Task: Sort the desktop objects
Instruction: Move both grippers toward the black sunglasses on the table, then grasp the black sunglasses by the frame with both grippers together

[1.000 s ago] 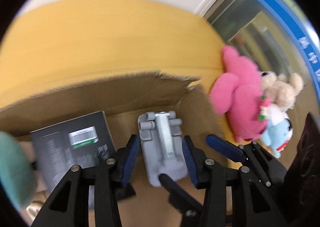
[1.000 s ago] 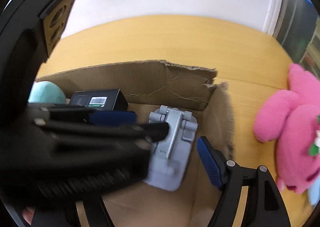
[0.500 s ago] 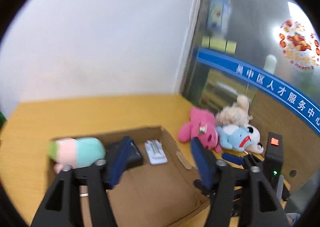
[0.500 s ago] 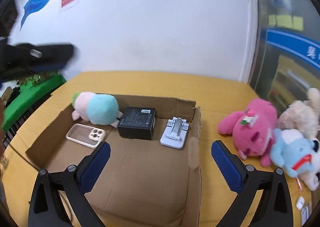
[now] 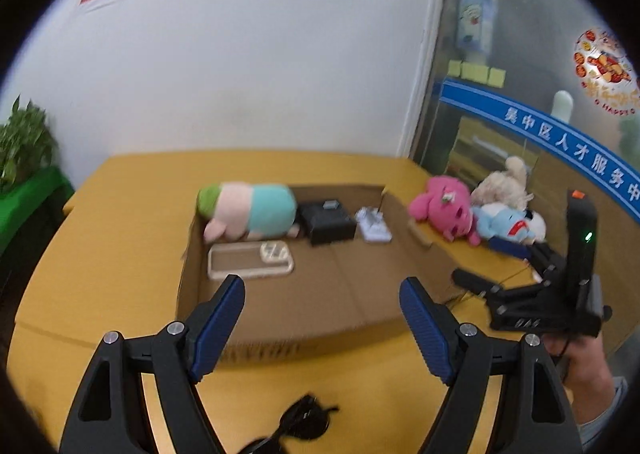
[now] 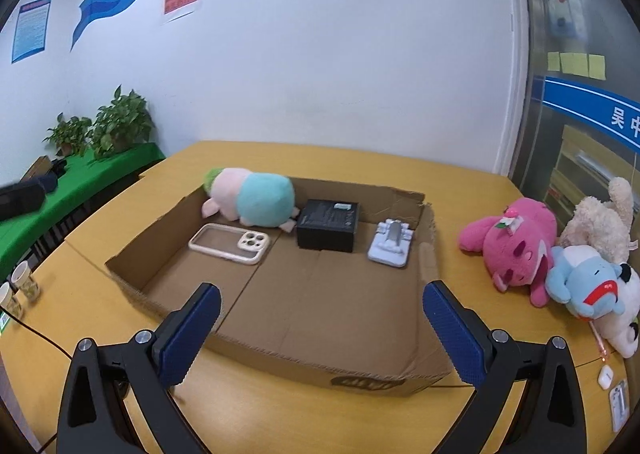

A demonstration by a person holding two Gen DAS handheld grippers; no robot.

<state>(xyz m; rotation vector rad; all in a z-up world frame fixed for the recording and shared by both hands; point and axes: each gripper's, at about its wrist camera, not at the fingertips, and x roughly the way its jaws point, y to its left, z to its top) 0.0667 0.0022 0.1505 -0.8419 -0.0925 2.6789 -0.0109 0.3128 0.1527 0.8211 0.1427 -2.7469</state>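
Observation:
An open cardboard box point(image 6: 360, 378) lies on the yellow table. Along its far side are a pink and teal plush point(image 6: 252, 199), a clear phone case point(image 6: 228, 244), a black carton point(image 6: 328, 230) and a grey phone stand point(image 6: 392, 244). My right gripper point(image 6: 320, 290) hovers over the box's near wall, open wide and empty. My left gripper point(image 5: 320, 286) hangs above the same near wall point(image 5: 288, 338), its jaws opening with nothing between them. From the left wrist the same plush point(image 5: 248, 209), case point(image 5: 250, 260), carton point(image 5: 328, 221) and stand point(image 5: 374, 228) are in sight.
A pink plush point(image 6: 512, 246), a cream plush point(image 6: 600, 221) and a blue plush point(image 6: 584, 282) lie right of the box. Small white items point(image 6: 605, 374) sit near the right edge, paper cups point(image 6: 24, 280) at the left edge. Black sunglasses point(image 5: 304, 418) lie below the left gripper. A hand point(image 5: 588, 370) shows at the right.
Both grippers have let go of the grey stand, which now lies in the box. They have pulled back and up, and their jaws stand much wider.

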